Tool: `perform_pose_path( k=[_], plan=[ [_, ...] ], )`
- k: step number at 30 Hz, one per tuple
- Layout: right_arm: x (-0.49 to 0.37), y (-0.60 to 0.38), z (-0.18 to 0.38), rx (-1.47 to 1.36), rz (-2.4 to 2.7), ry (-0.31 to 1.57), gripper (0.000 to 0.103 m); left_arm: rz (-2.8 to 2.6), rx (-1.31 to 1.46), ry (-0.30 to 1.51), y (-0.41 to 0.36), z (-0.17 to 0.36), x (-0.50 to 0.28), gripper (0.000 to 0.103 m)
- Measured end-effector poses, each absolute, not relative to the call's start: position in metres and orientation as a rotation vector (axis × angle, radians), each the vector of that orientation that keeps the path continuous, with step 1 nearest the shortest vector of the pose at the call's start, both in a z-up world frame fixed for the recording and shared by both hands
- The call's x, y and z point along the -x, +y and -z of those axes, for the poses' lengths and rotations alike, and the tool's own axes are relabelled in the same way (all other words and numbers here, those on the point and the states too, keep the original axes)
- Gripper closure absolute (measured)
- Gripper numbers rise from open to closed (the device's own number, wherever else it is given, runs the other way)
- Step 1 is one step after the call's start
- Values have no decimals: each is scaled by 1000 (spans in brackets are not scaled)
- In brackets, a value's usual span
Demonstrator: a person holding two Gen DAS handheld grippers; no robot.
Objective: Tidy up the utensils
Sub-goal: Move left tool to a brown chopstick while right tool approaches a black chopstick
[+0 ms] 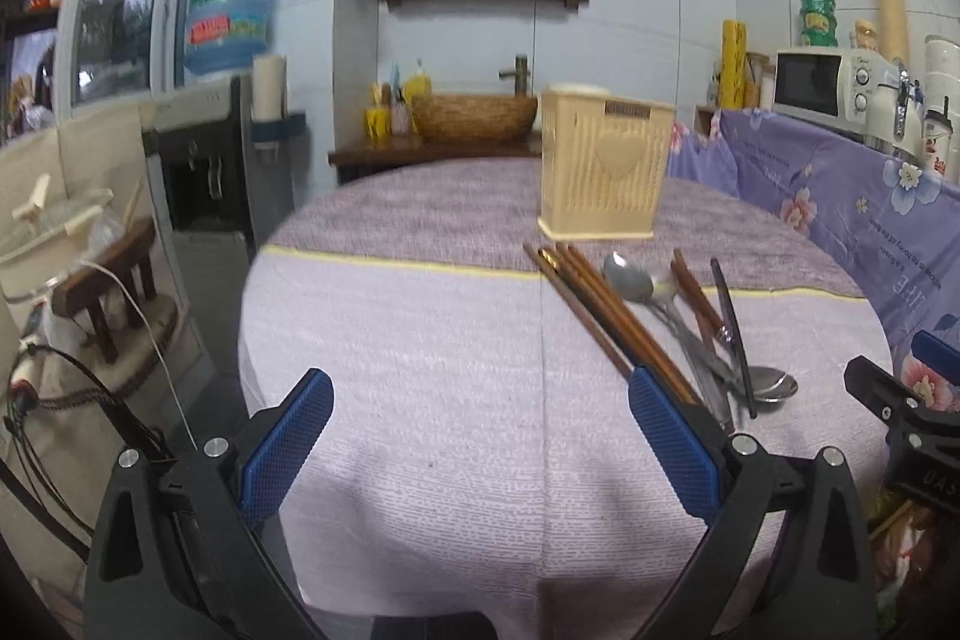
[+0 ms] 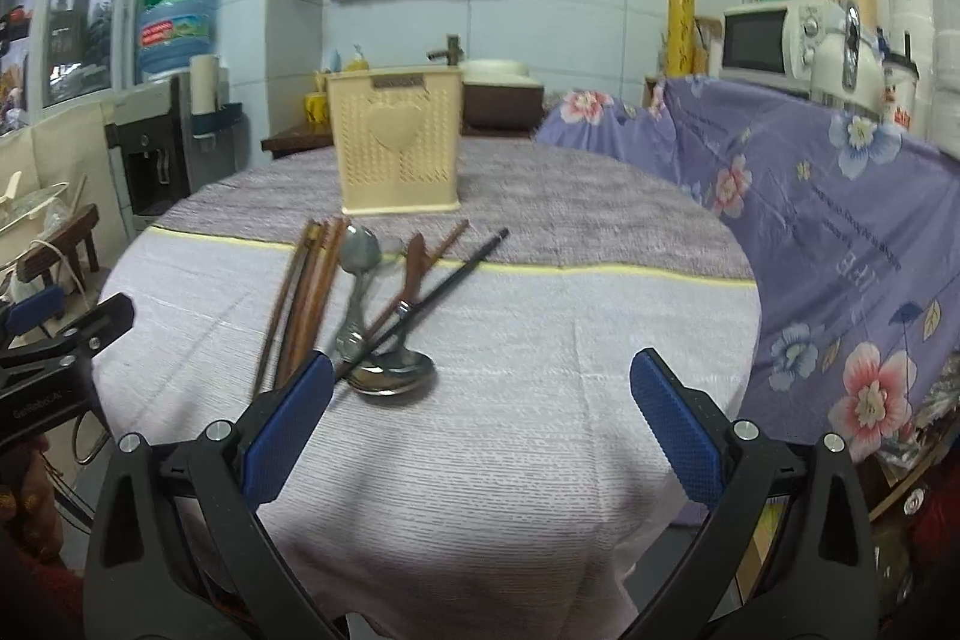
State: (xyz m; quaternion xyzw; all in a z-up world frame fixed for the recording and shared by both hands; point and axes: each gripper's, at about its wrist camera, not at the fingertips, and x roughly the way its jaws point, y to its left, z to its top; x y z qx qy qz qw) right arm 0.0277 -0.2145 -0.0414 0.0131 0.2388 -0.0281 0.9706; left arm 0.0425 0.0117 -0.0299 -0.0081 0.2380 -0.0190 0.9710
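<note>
Left tool (image 1: pixel 480 448) and right tool (image 2: pixel 480 430) wide open, empty, above lilac-clothed table (image 2: pixel 510 430). Brown wooden chopsticks (image 2: pixel 303 292) partly hidden behind blue pad (image 2: pixel 288 424); steel spoons (image 2: pixel 390 373) blurred, overlapping; cream slatted plastic holder (image 2: pixel 399 154) beyond.

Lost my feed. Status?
Left gripper and right gripper open, empty. Utensils piled before holder, none inside visible. Nothing blocking.

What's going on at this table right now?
A person holds two grippers above a round table, and both the left gripper and the right gripper are open and empty. Wooden chopsticks, two spoons and a dark chopstick lie loose in a pile. The cream holder stands behind them. Nothing is picked up yet.
</note>
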Motion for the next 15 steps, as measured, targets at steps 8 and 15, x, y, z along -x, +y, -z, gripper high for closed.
perform_pose_path(
  k=[8, 15],
  plan=[
    [-65, -252, 54, -137, 116, 629, 5, 39, -39, 547, 18, 28, -74, 5],
    [-96, -253, 46, -121, 65, 670, 5, 110, -40, 690, 19, 30, -118, 5]
  ],
)
